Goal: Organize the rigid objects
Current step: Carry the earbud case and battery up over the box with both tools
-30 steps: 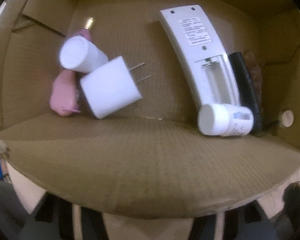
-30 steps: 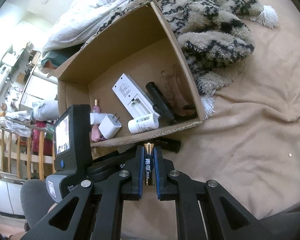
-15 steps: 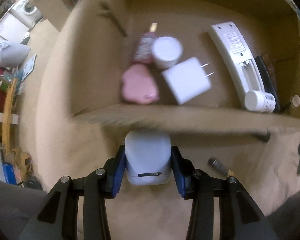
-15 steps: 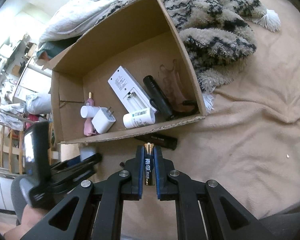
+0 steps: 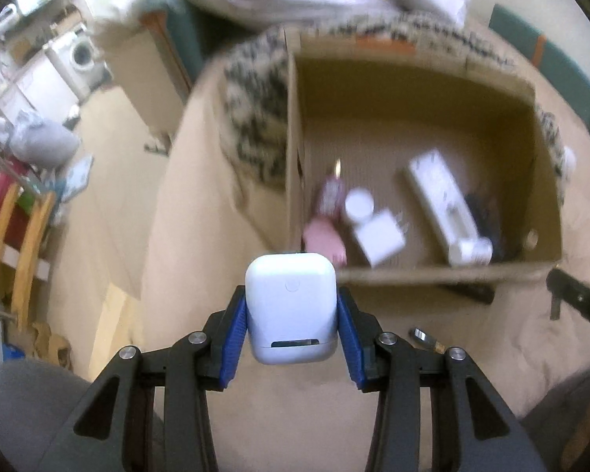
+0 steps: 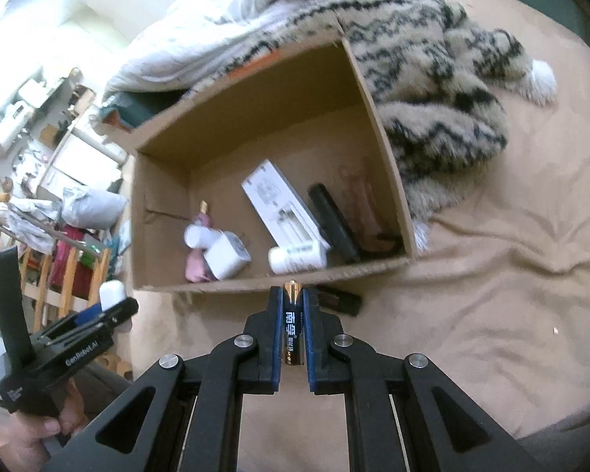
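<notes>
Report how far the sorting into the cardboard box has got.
Done: remote, charger plug, white bottle and others lie in the cardboard box. In hand: left gripper holds an earbud case, right gripper a battery. Left: black item outside the box.

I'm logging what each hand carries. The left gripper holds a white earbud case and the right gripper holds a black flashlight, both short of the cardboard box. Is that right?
Not quite. The right gripper holds a battery, not a flashlight; the right wrist view shows it clamped upright between the fingers. The rest stands: the left gripper holds the white earbud case, both short of the cardboard box.
</notes>
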A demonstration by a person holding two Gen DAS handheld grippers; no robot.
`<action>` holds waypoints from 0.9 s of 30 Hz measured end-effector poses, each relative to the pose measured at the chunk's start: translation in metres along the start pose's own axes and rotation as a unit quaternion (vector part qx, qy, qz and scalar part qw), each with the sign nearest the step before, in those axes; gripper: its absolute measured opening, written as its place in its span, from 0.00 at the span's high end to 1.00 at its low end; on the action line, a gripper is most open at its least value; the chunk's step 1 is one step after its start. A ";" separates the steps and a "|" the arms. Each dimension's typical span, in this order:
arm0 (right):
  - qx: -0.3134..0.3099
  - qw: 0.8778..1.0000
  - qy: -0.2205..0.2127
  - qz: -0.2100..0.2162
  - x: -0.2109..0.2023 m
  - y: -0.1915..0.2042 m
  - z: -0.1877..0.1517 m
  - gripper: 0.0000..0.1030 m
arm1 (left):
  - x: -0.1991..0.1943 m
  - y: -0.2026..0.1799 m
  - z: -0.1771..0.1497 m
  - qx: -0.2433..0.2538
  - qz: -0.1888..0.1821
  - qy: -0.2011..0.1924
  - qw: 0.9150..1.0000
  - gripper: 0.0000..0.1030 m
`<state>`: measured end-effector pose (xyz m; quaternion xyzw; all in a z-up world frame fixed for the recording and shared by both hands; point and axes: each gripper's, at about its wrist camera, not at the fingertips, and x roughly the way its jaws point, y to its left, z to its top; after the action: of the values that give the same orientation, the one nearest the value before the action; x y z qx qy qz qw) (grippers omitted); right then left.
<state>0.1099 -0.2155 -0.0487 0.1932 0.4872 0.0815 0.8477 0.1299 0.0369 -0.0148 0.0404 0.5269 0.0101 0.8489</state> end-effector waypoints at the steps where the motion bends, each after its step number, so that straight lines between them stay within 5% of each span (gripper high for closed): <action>1: -0.006 1.000 -0.009 0.002 -0.003 0.003 0.002 0.89 | -0.004 0.001 0.005 0.001 0.003 -0.011 1.000 0.61; 15: -0.020 0.998 -0.065 0.012 -0.017 0.014 0.060 0.89 | 0.006 -0.029 0.062 0.015 -0.002 -0.062 0.998 0.61; 27: -0.024 0.999 -0.022 -0.010 0.035 0.008 0.073 0.89 | 0.055 -0.055 0.074 0.019 -0.043 -0.060 0.997 0.61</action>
<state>0.1909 -0.2148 -0.0406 0.1698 0.4686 0.0807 0.8632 0.2194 -0.0188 -0.0361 0.0347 0.4763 -0.0390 0.8778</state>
